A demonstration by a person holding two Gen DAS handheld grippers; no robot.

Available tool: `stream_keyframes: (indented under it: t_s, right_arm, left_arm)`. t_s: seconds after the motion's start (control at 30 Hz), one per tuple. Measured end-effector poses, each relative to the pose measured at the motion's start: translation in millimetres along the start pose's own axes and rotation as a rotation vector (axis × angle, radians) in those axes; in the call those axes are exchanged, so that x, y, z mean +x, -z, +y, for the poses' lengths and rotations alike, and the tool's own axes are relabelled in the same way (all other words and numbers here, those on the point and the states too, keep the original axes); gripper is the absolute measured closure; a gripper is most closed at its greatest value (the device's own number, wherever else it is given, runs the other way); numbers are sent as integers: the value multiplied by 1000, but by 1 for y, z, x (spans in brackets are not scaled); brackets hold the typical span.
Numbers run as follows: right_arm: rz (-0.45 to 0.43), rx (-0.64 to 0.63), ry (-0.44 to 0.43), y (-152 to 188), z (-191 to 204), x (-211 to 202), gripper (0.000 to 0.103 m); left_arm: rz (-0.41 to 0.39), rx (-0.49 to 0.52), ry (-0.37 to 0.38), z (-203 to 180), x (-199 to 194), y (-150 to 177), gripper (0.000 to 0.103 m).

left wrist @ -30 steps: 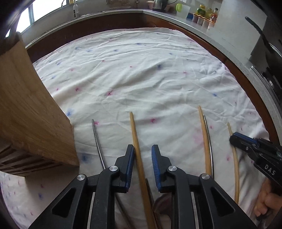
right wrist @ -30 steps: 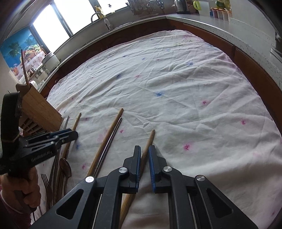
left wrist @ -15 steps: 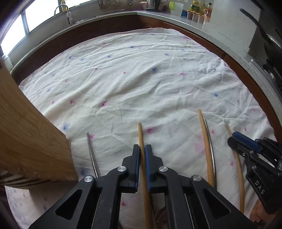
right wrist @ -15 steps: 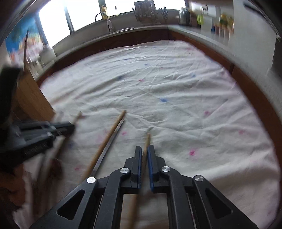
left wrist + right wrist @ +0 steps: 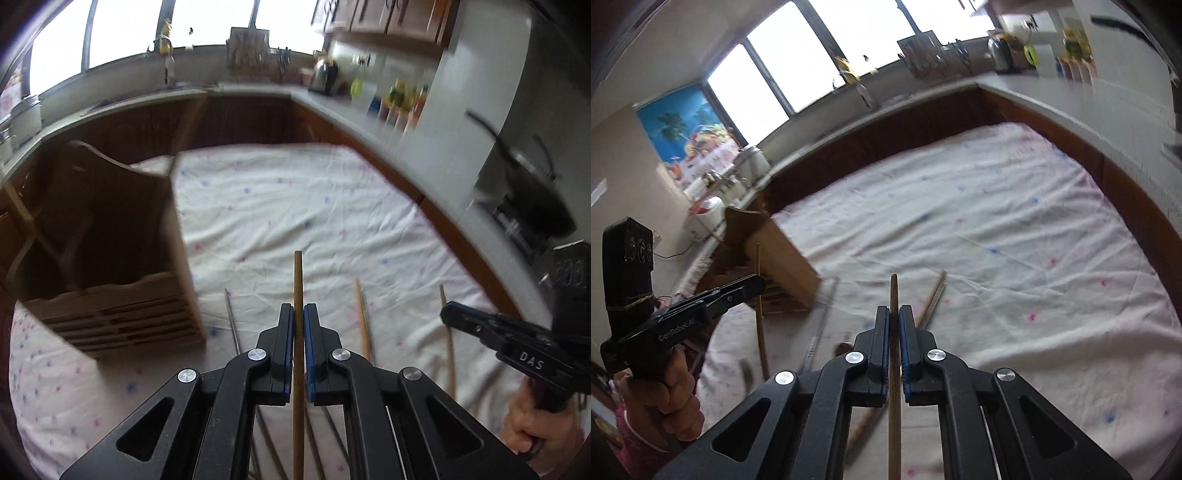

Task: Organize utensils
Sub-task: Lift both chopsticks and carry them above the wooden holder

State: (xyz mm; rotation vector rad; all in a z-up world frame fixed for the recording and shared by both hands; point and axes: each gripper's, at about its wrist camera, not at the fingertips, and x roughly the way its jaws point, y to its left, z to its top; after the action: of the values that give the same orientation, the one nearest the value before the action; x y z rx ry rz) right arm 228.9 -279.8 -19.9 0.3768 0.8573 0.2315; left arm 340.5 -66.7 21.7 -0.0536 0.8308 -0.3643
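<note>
In the left wrist view my left gripper point(image 5: 299, 314) is shut on a light wooden chopstick point(image 5: 297, 277) that sticks forward above the cloth. The right wrist view shows my right gripper point(image 5: 894, 314) shut on a darker wooden chopstick point(image 5: 894, 291), also raised off the cloth. A wooden utensil holder point(image 5: 110, 258) stands to the left, its open top dark inside. On the cloth lie a metal chopstick point(image 5: 232, 321) and a wooden chopstick point(image 5: 362, 317) with a metal one beside it. The right gripper point(image 5: 448, 314) also appears at the right edge, a hand under it.
A white cloth with pink and blue dots point(image 5: 295, 206) covers the table. A kitchen counter point(image 5: 369, 110) with bottles curves behind it, and a dark pan point(image 5: 535, 184) sits at the right. More utensils, including a blurred spoon point(image 5: 844, 347), lie near the front edge.
The left jaws closed on the light chopstick. Both grippers then rose and tilted up, lifting their chopsticks off the cloth. The utensil holder now shows its open top.
</note>
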Motion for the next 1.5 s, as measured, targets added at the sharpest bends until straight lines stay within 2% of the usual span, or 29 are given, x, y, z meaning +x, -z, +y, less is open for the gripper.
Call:
stream_keyframes:
  t_s: [0.2, 0.4, 0.57, 0.8, 1.5]
  right_arm:
    - [-77, -61, -37, 6, 31, -35, 98]
    - [-172, -125, -87, 14, 58, -70, 98]
    - [-208, -172, -107, 18, 77, -80, 98]
    - [-234, -189, -150, 18, 84, -81, 98]
    - [-329, -230, -188, 19, 92, -101, 98]
  left_arm:
    - [-99, -46, 23, 13, -70, 30, 100]
    - [-176, -102, 47, 27, -122, 69, 100]
    - [-215, -138, 65, 38, -147, 90, 100]
    - [-239, -154, 67, 43, -166, 108, 100]
    - [-267, -152, 80, 44, -179, 94, 100]
